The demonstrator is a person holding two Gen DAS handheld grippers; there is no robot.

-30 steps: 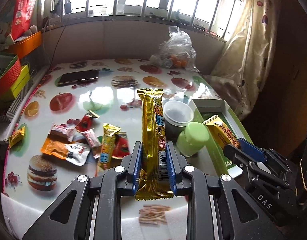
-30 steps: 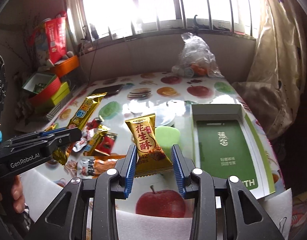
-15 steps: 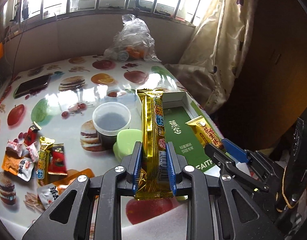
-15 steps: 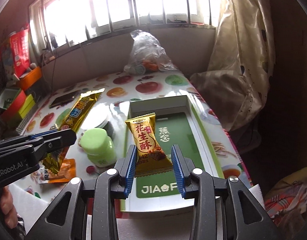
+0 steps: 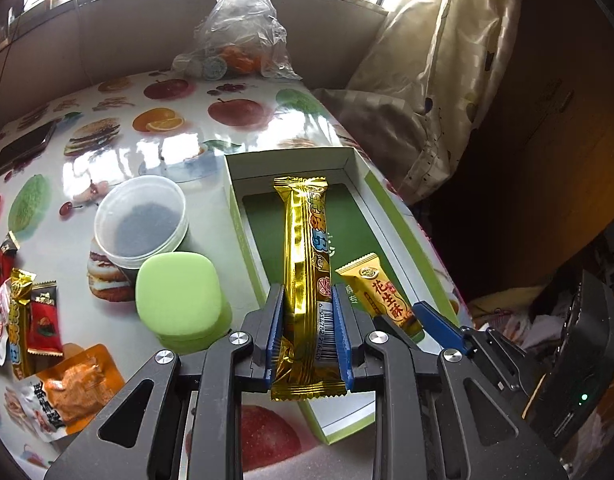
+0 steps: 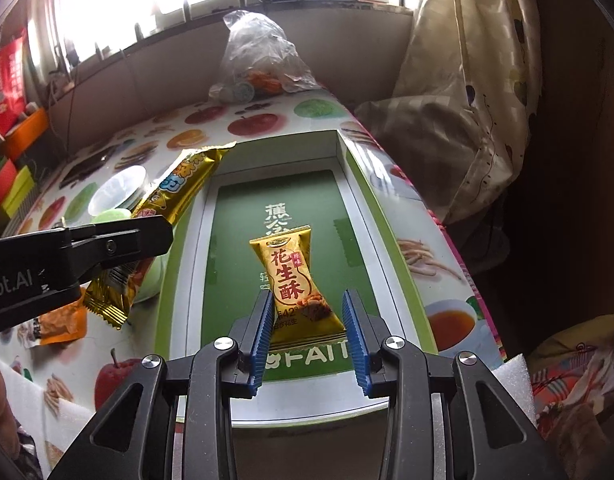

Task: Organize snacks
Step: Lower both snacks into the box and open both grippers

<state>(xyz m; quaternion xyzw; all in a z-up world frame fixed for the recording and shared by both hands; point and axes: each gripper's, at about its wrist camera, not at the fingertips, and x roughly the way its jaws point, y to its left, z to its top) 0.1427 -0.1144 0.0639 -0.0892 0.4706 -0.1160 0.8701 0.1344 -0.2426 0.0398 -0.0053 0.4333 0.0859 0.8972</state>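
My left gripper [image 5: 308,300] is shut on a long gold snack bar [image 5: 307,264] and holds it over the left part of the open green-and-white box [image 5: 235,196]. It also shows in the right wrist view [image 6: 175,188]. My right gripper [image 6: 308,312] has opened its jaws over the box [image 6: 351,184]. The yellow peanut-crisp packet [image 6: 297,284] sits between the fingers, touching the left pad only. The packet also shows in the left wrist view [image 5: 383,300].
A clear tub [image 5: 141,220] and a green lidded jar [image 5: 179,296] stand left of the box. Several loose snack packets [image 5: 39,320] lie at the left. A plastic bag [image 5: 243,36] sits at the table's far edge, a curtain [image 5: 435,80] to the right.
Both grippers have moved right, from over the loose snacks to over the box. The right jaws have widened, loosening their hold on the peanut-crisp packet.
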